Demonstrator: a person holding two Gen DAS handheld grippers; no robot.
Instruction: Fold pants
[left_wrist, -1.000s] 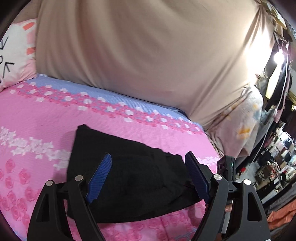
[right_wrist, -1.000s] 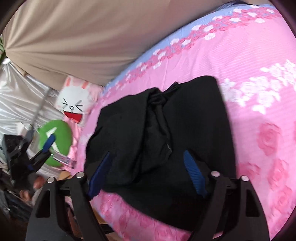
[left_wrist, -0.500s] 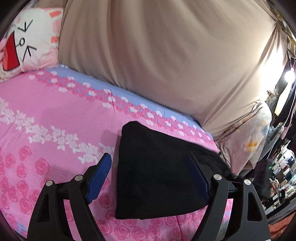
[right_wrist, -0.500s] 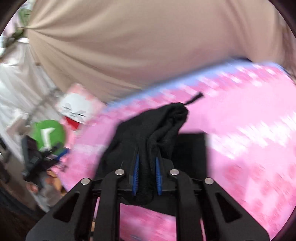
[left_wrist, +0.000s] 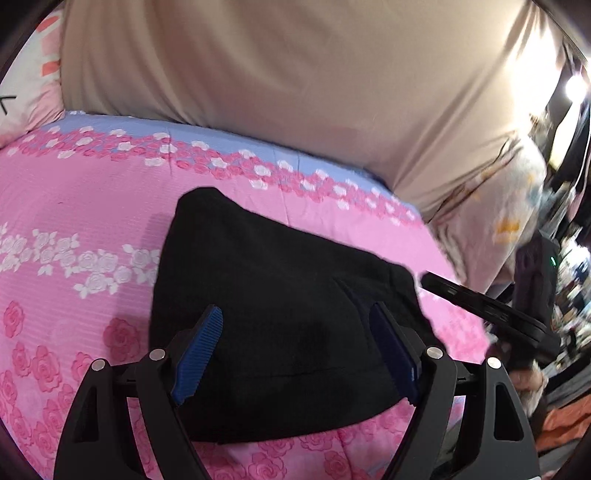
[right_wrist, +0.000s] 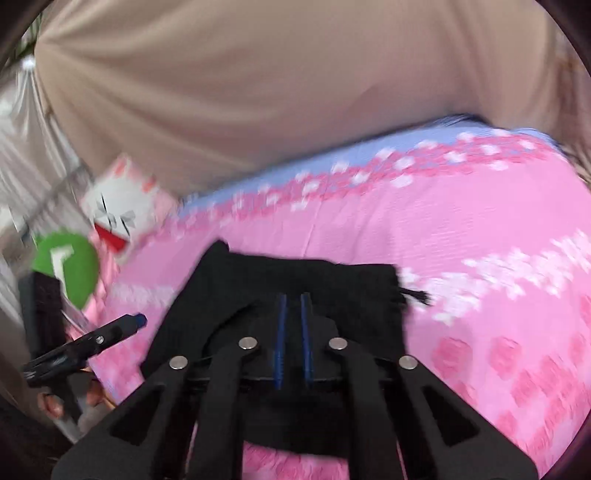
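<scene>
Black pants (left_wrist: 277, 288) lie folded in a compact block on the pink rose-patterned bed cover (left_wrist: 74, 206). My left gripper (left_wrist: 295, 354) hovers open over the near part of the pants, its blue pads (left_wrist: 199, 354) wide apart and touching nothing. My right gripper (right_wrist: 292, 332) is shut, its pads nearly together on a thin fold of the black pants (right_wrist: 332, 280). In the left wrist view the right gripper (left_wrist: 428, 278) meets the pants' right corner. One finger of the left gripper (right_wrist: 114, 330) shows at the left of the right wrist view.
A beige sheet (left_wrist: 295, 92) hangs behind the bed. A rabbit-face pillow (right_wrist: 122, 210) and a green cushion (right_wrist: 66, 266) sit at one end, a pale printed pillow (left_wrist: 498, 206) at the other. A drawstring (right_wrist: 415, 295) sticks out of the pants. A person's hand (right_wrist: 55, 402) is at the bed's edge.
The right gripper has shut on a fold of the pants and carried it over, so the pants now lie in a smaller block. The left gripper sank closer to them, still open.
</scene>
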